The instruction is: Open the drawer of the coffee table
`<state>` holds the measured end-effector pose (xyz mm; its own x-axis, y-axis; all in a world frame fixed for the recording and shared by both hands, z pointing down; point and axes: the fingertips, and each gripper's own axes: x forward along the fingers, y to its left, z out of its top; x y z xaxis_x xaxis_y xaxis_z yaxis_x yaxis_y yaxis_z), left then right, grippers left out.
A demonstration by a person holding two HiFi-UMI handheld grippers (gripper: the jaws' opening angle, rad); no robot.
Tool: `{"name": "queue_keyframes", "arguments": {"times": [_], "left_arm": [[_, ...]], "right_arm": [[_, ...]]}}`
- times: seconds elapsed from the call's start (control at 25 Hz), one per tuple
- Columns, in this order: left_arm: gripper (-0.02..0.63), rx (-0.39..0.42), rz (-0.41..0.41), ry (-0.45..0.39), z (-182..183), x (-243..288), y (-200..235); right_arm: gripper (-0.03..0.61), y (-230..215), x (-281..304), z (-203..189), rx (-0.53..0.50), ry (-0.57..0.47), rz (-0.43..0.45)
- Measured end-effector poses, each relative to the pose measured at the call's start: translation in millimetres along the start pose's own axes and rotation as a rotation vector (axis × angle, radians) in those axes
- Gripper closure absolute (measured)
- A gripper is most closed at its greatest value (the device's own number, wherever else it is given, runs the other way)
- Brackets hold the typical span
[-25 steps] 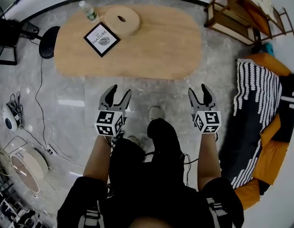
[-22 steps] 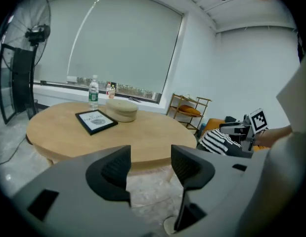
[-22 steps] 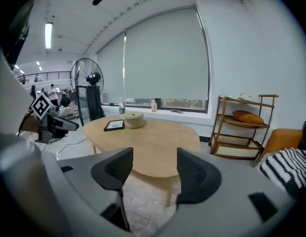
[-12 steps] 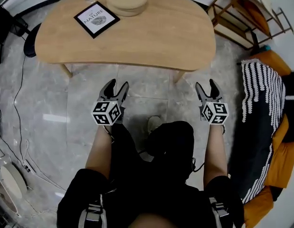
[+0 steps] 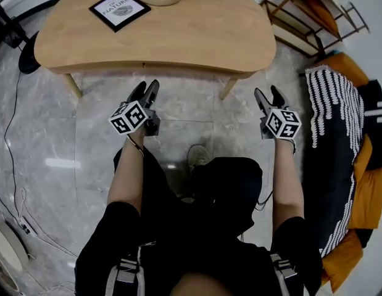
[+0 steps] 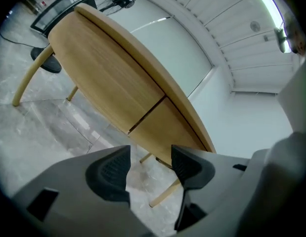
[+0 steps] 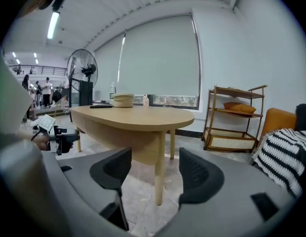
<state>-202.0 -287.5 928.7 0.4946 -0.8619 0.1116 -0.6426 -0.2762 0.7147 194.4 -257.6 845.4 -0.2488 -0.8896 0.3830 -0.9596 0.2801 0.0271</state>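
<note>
Left claw [image 6: 150,163]: jaws apart, empty, aimed at the apron under the worktop [image 5: 178,32].
Right claw [image 7: 150,171]: wide apart, empty, facing a leg [image 7: 160,181].
Drawer [image 6: 104,77]: closed, probably the panel left of the seam; no handle shows.
Approach: hook one jaw under the panel's lower edge, then pull straight and level.

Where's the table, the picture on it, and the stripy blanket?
table [image 5: 197,29], head view, bare wooden top.
picture [image 5: 119,9], head view, its white middle.
stripy blanket [image 5: 332,140], head view, middle of the stripes.
</note>
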Motion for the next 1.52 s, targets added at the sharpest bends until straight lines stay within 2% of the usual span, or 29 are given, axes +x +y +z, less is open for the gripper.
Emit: {"name": "queue_keyframes", "arguments": {"times": [0.16, 0.32, 0.48, 0.76, 0.92, 1.0, 1.04, 1.16, 1.36, 1.52], "left_arm": [[0.357, -0.105, -0.021, -0.004, -2, 15, 20], [0.357, -0.212, -0.061, -0.06, 4, 30, 32], [0.357, -0.204, -0.086, -0.082, 11, 44, 34], [0.356, -0.211, -0.166, -0.068, 15, 61, 29], [0.356, -0.224, -0.213, -0.078, 14, 63, 26], [0.365, -0.201, -0.235, -0.085, 16, 62, 21], [0.364, -0.194, -0.246, -0.088, 17, 62, 18], [0.364, -0.191, -0.243, -0.085, 18, 63, 18], [0.424, -0.147, -0.206, -0.054, 10, 60, 19], [0.42, -0.148, -0.215, -0.04, 5, 56, 14]], "right_arm": [[0.279, -5, 10, -6, 0.063, 0.02, 0.022], [0.285, -3, 31, -3, 0.048, 0.04, 0.055], [0.284, 4, 55, 0, -0.024, 0.062, 0.086], [0.282, 8, 92, 15, -0.017, 0.03, 0.144], [0.308, 9, 91, 14, -0.035, 0.026, 0.183], [0.347, 13, 90, 12, -0.093, 0.026, 0.177], [0.346, 14, 90, 12, -0.127, 0.027, 0.17], [0.35, 16, 91, 11, -0.186, 0.035, 0.151], [0.351, 18, 89, 10, -0.196, 0.057, 0.142], [0.35, 18, 86, 10, -0.193, 0.067, 0.134]]}}
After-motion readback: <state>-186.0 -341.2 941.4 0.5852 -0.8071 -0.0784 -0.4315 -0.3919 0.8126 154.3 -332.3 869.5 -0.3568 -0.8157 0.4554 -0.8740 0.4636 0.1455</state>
